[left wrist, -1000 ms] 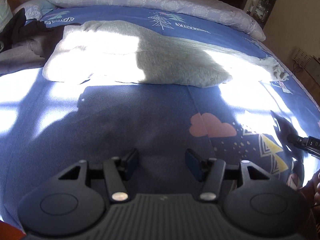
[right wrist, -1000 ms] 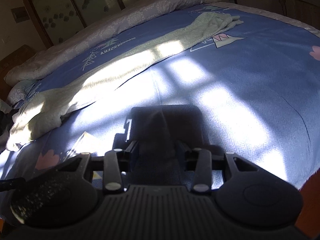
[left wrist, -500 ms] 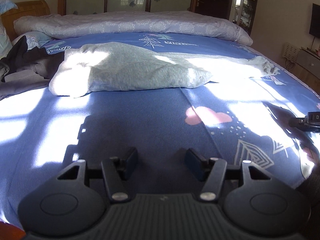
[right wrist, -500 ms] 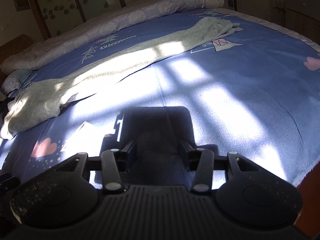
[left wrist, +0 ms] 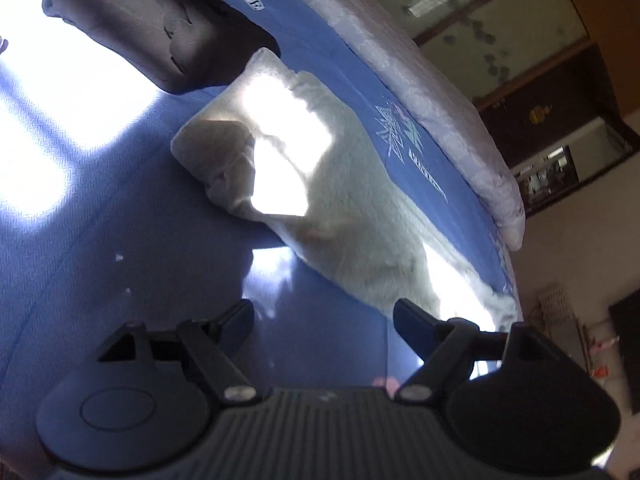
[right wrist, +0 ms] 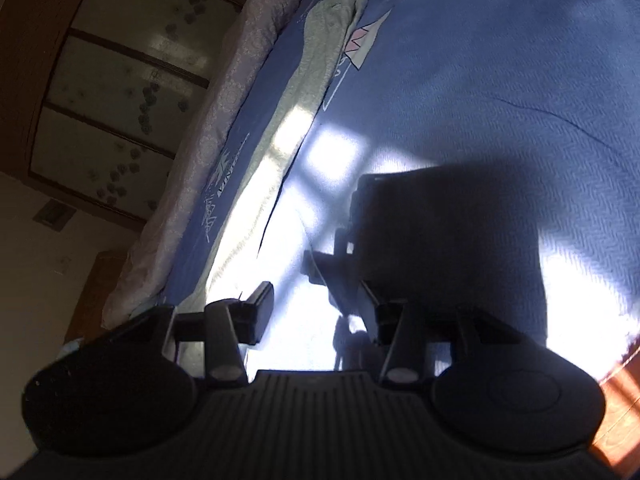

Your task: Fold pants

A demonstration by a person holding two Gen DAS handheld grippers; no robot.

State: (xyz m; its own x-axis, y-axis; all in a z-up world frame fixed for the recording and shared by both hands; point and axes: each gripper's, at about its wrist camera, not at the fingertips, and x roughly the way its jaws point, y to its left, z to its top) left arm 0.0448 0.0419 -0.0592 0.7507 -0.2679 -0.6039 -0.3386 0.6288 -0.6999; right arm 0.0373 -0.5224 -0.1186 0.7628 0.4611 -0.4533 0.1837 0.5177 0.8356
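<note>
Pale grey pants (left wrist: pixel 320 208) lie stretched out across the blue bedsheet (left wrist: pixel 100 248), waistband toward the upper left, partly sunlit. My left gripper (left wrist: pixel 324 316) hovers just short of their near edge, its jaws opening wide with only sheet between them. In the right wrist view the same pants (right wrist: pixel 304 92) run as a long strip up the left, leg ends at the top. My right gripper (right wrist: pixel 316 312) stands open above sunlit sheet, to the right of the pants, holding nothing.
A dark grey folded garment (left wrist: pixel 152 28) lies beyond the waistband. A rolled pale quilt (left wrist: pixel 420 92) runs along the far side of the bed. Wardrobe doors (right wrist: pixel 120 80) stand behind. The bed edge and wooden floor (right wrist: pixel 620 392) show at lower right.
Both views have rolled sharply, the left one clockwise and the right one counter-clockwise. The left gripper came closer to the pants and its jaws spread wider. The right jaws look unchanged.
</note>
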